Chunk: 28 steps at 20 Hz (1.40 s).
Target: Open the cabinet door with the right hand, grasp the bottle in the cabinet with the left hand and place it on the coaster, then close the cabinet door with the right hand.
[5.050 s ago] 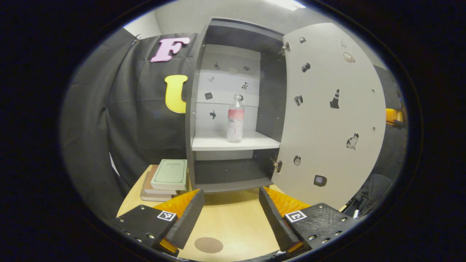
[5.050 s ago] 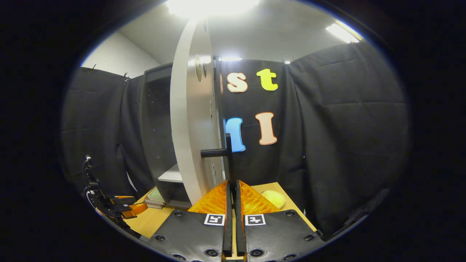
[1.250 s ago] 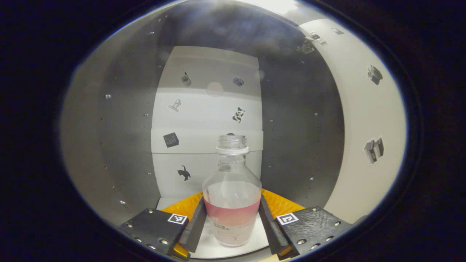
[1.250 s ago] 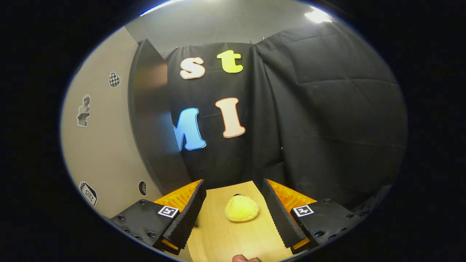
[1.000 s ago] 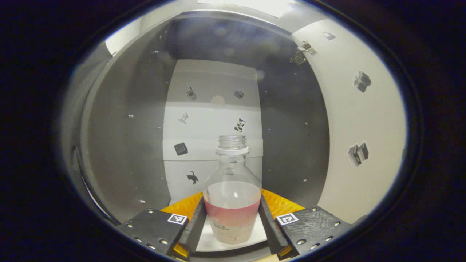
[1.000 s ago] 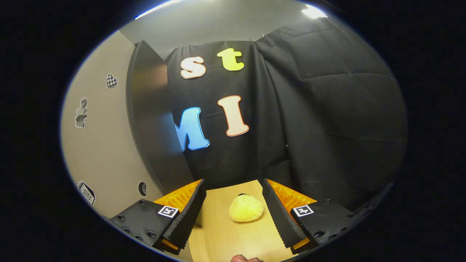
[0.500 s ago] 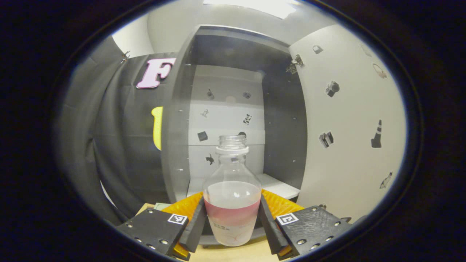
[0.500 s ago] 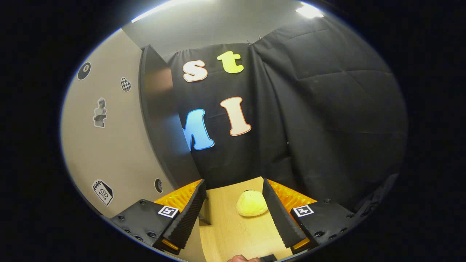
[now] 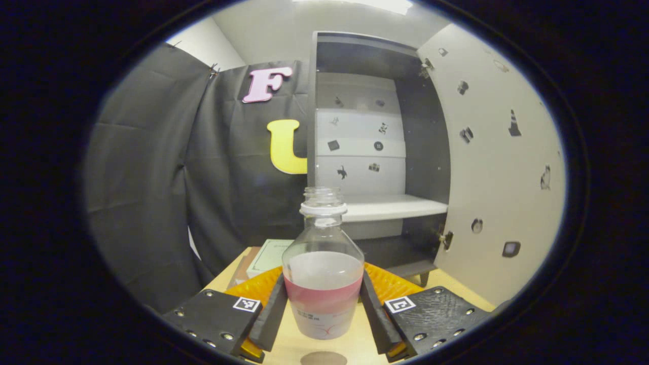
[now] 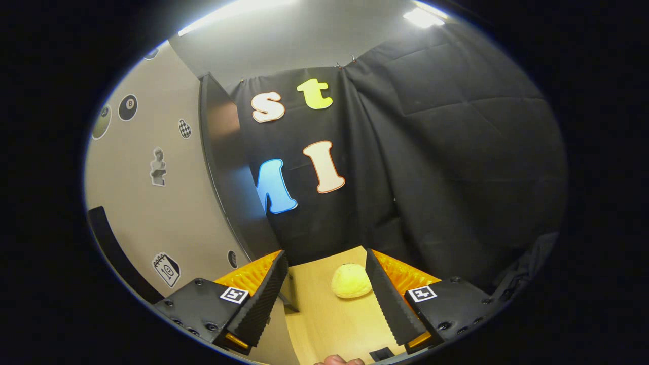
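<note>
Bottle (image 9: 323, 284), uncapped and banded in pink, now hangs clear of the cabinet (image 9: 377, 152), clamped upright between both fingers of the left gripper (image 9: 323, 312), which press on its lower body from either side. Half a second earlier in the left gripper view the cabinet loomed close behind it; it now stands farther back, and more of the wooden table (image 9: 446, 281) shows beneath, so the gripper has drawn back and out over the table. The white shelf (image 9: 393, 207) that carried the bottle is bare, and the cabinet door (image 9: 499, 167), dotted with small stickers, stands swung wide on the right. A brown coaster (image 9: 323, 358) peeks in at the near edge of the table, directly under the bottle, which does not touch it. A stack of books (image 9: 266, 256) lies by the cabinet's left foot. In the right gripper view the right gripper (image 10: 327, 294) hovers low with its fingers spread wide and nothing between them, tilted slightly more upward than before, beside the door's outer face, a yellow plush toy (image 10: 351, 280) lying ahead near the table's far edge.
</note>
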Tool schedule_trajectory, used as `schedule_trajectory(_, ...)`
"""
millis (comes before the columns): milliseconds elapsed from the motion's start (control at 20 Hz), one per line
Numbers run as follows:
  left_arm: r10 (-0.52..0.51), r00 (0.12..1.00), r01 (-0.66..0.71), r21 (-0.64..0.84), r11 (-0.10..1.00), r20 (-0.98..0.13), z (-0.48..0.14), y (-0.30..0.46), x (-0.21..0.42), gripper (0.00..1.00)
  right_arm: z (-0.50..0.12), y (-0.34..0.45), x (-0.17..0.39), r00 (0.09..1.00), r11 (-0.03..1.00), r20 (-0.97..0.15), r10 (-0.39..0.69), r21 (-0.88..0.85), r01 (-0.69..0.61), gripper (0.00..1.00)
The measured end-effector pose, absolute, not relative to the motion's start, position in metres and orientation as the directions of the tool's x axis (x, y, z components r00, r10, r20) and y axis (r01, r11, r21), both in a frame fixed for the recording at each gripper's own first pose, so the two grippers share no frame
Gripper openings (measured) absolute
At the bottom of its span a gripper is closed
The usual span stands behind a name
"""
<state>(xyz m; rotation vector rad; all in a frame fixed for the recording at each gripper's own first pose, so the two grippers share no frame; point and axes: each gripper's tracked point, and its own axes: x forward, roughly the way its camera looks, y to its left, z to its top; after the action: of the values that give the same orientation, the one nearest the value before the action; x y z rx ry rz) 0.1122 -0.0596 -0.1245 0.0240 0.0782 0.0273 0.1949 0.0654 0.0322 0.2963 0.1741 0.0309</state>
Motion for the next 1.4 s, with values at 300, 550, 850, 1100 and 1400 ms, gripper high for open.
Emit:
schedule_trajectory(300, 0.066, 0.995, -0.065, 0.016, 0.998, -0.071, -0.209, -0.053, 0.088, 0.72, 0.025, 0.057, 0.181, 0.985, 0.986, -0.175, -0.011, 0.163, 0.040, 0.92)
schedule_trajectory(550, 0.092, 0.991, -0.089, 0.033, 0.995, -0.094, -0.266, -0.054, 0.081, 0.74, 0.018, 0.058, 0.183, 0.983, 0.988, -0.179, -0.041, 0.136, 0.066, 0.92)
schedule_trajectory(850, 0.037, 0.991, -0.028, 0.076, 0.997, -0.130, -0.306, -0.075, 0.074, 0.75, 0.000, 0.064, 0.186, 0.974, 0.992, -0.225, -0.032, 0.111, 0.058, 0.98)
schedule_trajectory(1100, 0.066, 0.985, -0.062, 0.031, 0.998, -0.159, -0.327, -0.070, 0.068, 0.77, -0.008, 0.054, 0.178, 0.974, 0.993, -0.218, -0.066, 0.084, 0.086, 0.98)
schedule_trajectory(1400, 0.073, 0.978, -0.067, 0.035, 0.997, -0.194, -0.328, -0.070, 0.064, 0.78, -0.021, 0.057, 0.176, 0.968, 0.997, -0.242, -0.058, 0.030, 0.067, 0.98)
